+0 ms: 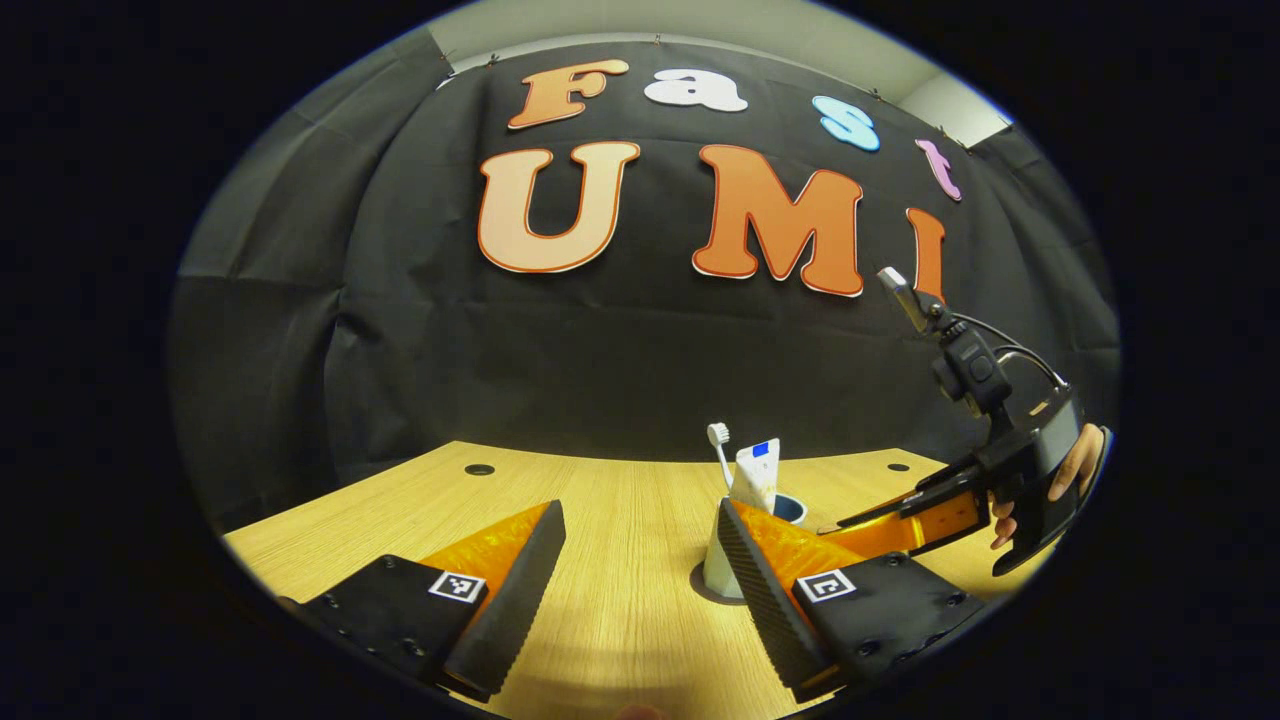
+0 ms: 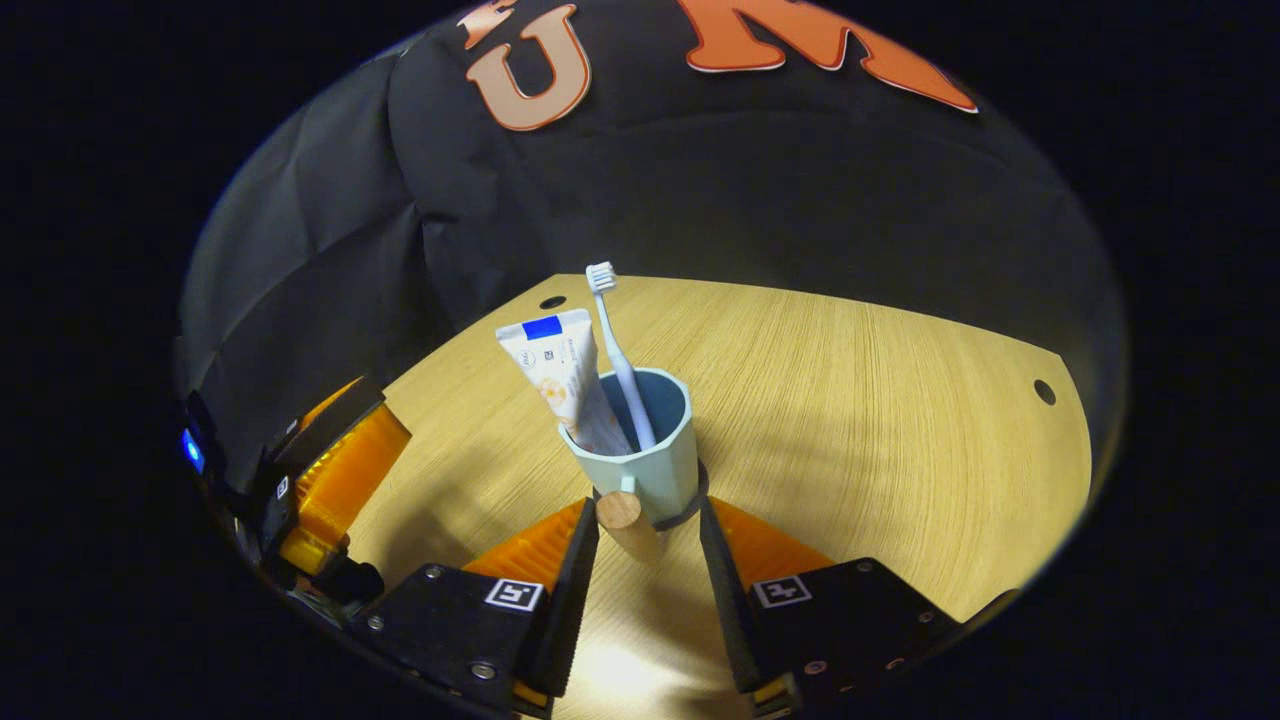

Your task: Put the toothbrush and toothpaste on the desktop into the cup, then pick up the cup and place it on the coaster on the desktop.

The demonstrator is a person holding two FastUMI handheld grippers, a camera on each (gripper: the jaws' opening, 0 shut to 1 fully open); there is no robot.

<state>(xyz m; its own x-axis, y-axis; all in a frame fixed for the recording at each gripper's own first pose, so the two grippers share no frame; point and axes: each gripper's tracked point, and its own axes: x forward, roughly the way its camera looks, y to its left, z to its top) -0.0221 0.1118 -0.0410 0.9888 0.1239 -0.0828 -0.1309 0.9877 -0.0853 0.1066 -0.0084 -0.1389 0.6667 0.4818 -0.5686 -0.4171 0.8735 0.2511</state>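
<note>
A pale blue cup (image 2: pixel 650 465) stands upright on a dark round coaster (image 2: pixel 693 508) on the wooden desktop (image 2: pixel 850 400). A white-headed toothbrush (image 2: pixel 612 335) and a white toothpaste tube (image 2: pixel 560 375) stick out of it. The cup's wooden handle (image 2: pixel 620 512) points at my right gripper (image 2: pixel 648 512), which is open; the handle lies between its fingers, near the left one. In the left gripper view the cup (image 1: pixel 718 565) is half hidden behind the right finger of my open left gripper (image 1: pixel 640 512). Toothbrush (image 1: pixel 719 442) and tube (image 1: pixel 756 475) rise above it. The right gripper (image 1: pixel 860 522) reaches in from the right.
A hand (image 1: pixel 1075 465) holds the right gripper's body at the right edge. Small round holes (image 1: pixel 479 469) sit near the desk's far corners. My left gripper (image 2: pixel 335 470) shows at the left of the right gripper view. Black cloth walls the desk behind.
</note>
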